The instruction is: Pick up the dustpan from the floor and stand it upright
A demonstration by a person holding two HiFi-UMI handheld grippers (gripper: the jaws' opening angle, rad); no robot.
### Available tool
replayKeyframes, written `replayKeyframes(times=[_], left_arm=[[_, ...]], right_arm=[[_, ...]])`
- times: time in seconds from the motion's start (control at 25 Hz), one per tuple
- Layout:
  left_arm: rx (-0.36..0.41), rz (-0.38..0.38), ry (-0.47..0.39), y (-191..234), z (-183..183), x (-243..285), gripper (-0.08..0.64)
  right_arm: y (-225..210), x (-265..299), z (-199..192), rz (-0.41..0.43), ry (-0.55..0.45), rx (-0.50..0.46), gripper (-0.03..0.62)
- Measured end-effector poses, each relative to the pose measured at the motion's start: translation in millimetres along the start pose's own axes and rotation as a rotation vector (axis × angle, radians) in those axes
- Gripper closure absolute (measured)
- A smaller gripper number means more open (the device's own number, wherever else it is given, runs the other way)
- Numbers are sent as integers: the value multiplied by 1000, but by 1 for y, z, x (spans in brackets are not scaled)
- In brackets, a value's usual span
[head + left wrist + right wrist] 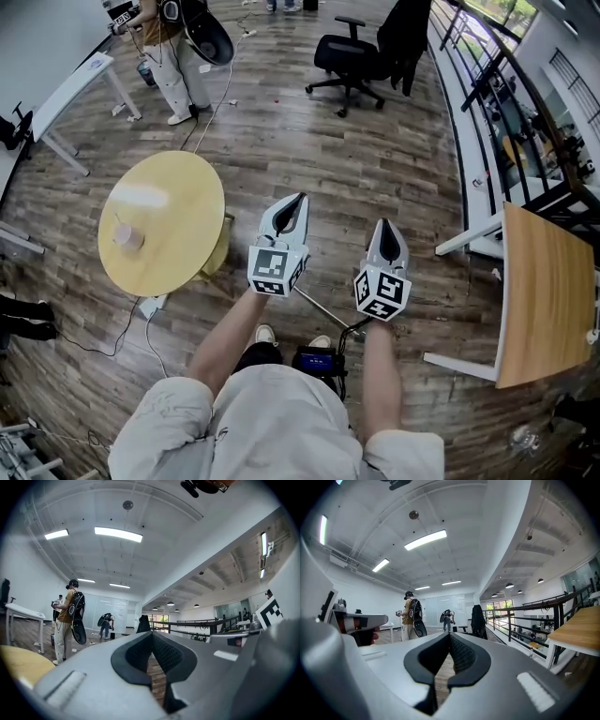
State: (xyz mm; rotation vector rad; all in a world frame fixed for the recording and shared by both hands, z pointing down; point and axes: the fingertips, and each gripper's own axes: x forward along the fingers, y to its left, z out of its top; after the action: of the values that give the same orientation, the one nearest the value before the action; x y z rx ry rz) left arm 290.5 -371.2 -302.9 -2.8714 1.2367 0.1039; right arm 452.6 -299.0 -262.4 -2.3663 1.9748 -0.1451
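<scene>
Left hand-held gripper (302,197), right hand-held gripper (386,225) clenched, empty; dustpan (222,251) on floor (375,159) below, handle diagonal, left nearer.

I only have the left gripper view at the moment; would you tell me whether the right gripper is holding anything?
Observer: No. The right gripper is shut, with nothing between its jaws.
Operator: Thank you. Is anything lying on the floor close to us?
Observer: Yes. The head view shows a thin rod lying on the floor just ahead of the person's shoes. I cannot tell what it belongs to.
Operator: I see only the edge of a yellow table. Is anything on it?
Observer: A small pink cup-like object stands on the round yellow table, near its left side.
</scene>
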Motion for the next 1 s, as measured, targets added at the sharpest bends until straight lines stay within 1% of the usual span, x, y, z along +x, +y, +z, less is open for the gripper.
replayKeyframes(times=[0.12, 0.2, 0.28, 0.44, 0.52, 0.64, 0.72, 0.84, 0.92, 1.0], left_arm=[[12, 7, 12, -20, -16, 17, 541], [14, 8, 17, -16, -27, 23, 541], [9, 13, 23, -1, -43, 25, 541], [4, 3, 42, 49, -80, 22, 541], [-1, -23, 46, 87, -92, 23, 541], [-1, -59, 40, 154, -110, 23, 541], [14, -85, 34, 184, -133, 15, 541], [17, -109, 28, 219, -185, 7, 541], [-1, -109, 27, 241, -224, 15, 541], [-22, -104, 30, 249, -272, 24, 541]], right_arm=[[-22, 12, -8, 22, 1, 8, 586], [-20, 23, -17, 35, 5, 7, 586], [-9, 35, -33, 39, 16, -1, 586], [32, 58, -75, 20, 36, -8, 586], [65, 76, -93, -4, 49, -11, 586], [127, 107, -122, -36, 70, -5, 586], [160, 120, -156, -54, 81, 10, 586], [194, 137, -216, -74, 97, 20, 585], [204, 157, -255, -72, 102, 12, 586], [196, 172, -302, -69, 105, 5, 586]])
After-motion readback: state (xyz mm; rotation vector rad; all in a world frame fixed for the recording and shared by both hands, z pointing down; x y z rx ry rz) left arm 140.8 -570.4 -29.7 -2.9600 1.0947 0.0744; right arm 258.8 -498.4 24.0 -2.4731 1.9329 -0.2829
